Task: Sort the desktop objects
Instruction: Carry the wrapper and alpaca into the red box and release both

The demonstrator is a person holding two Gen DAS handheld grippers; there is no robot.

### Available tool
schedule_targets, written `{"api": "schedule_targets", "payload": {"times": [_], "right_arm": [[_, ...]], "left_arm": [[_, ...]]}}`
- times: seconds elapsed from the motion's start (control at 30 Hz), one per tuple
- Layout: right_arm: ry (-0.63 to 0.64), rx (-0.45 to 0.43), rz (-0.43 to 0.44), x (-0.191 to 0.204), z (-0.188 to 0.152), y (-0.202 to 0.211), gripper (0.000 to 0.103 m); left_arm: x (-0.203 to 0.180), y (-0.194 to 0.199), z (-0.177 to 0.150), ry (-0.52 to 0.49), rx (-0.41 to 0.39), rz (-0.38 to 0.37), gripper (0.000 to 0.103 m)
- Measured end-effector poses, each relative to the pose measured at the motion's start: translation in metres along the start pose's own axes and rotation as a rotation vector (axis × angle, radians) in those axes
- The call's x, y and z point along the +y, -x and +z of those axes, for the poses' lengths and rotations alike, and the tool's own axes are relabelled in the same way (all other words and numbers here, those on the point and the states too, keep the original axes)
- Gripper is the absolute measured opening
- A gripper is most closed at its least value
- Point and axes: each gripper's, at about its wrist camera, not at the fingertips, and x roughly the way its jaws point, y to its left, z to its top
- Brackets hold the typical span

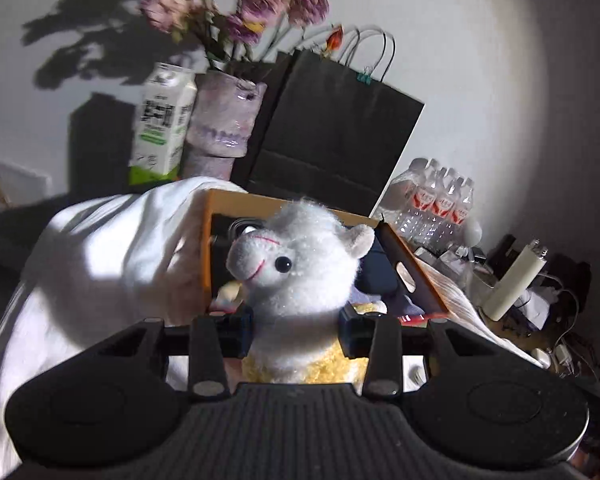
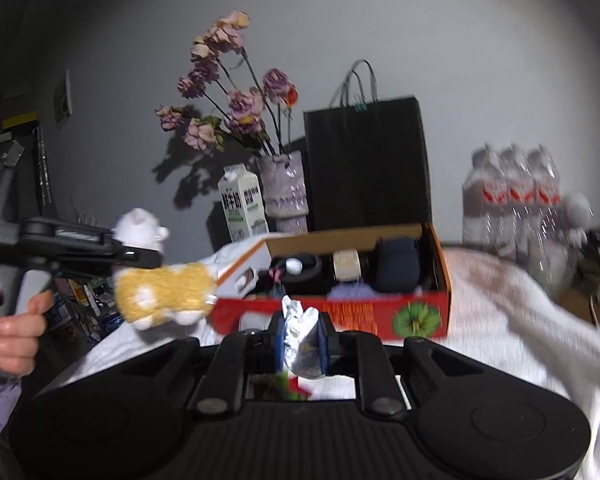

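Observation:
My left gripper (image 1: 298,330) is shut on the neck of a plush alpaca (image 1: 300,264), white head, yellow woolly body. In the right wrist view the same plush alpaca (image 2: 164,292) hangs in the air left of the box, held by the left gripper (image 2: 140,254) in a person's hand (image 2: 14,332). My right gripper (image 2: 302,344) is shut on a crumpled silver foil wrapper (image 2: 300,340), lifted in front of the orange cardboard box (image 2: 340,312). The box (image 1: 414,276) stands open and holds dark items, a tape roll (image 2: 346,266) and a navy pouch (image 2: 396,266).
A white cloth (image 1: 100,264) covers the table. Behind the box stand a milk carton (image 2: 242,206), a purple vase of dried flowers (image 2: 284,188), a black paper bag (image 2: 366,164) and a pack of water bottles (image 2: 512,196). Cables and a white cylinder (image 1: 514,284) clutter the right.

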Motion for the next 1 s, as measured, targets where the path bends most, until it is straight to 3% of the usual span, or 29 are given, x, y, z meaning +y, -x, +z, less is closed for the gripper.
{"api": "schedule_targets", "payload": {"times": [0.2, 0.37, 0.43, 0.5, 0.63, 0.77, 0.87, 1.0], "right_arm": [[0.032, 0.040, 0.058, -0.028, 0.066, -0.079, 0.015], [-0.038, 0.175, 0.124, -0.051, 0.107, -0.193, 0.015], [-0.077, 0.242, 0.132, -0.059, 0.115, -0.241, 0.015], [-0.113, 0.300, 0.119, -0.066, 0.117, -0.284, 0.015], [-0.120, 0.385, 0.069, -0.069, 0.108, -0.346, 0.018], [-0.145, 0.440, 0.016, -0.069, 0.095, -0.377, 0.029], [-0.142, 0.438, -0.005, -0.068, 0.097, -0.371, 0.039], [-0.130, 0.404, -0.033, -0.072, 0.110, -0.327, 0.054]], "left_arm": [[0.014, -0.110, 0.050, -0.022, 0.163, 0.039, 0.040], [0.028, -0.194, 0.073, -0.037, 0.292, 0.062, 0.042], [0.031, -0.217, 0.078, -0.052, 0.328, 0.060, 0.050], [0.034, -0.225, 0.082, -0.056, 0.315, 0.111, 0.060], [0.042, -0.214, 0.082, -0.053, 0.264, 0.119, 0.061], [0.040, -0.205, 0.085, -0.053, 0.253, 0.140, 0.065], [0.031, -0.198, 0.087, -0.066, 0.237, 0.175, 0.069], [0.016, -0.180, 0.085, -0.076, 0.223, 0.246, 0.075]]}}
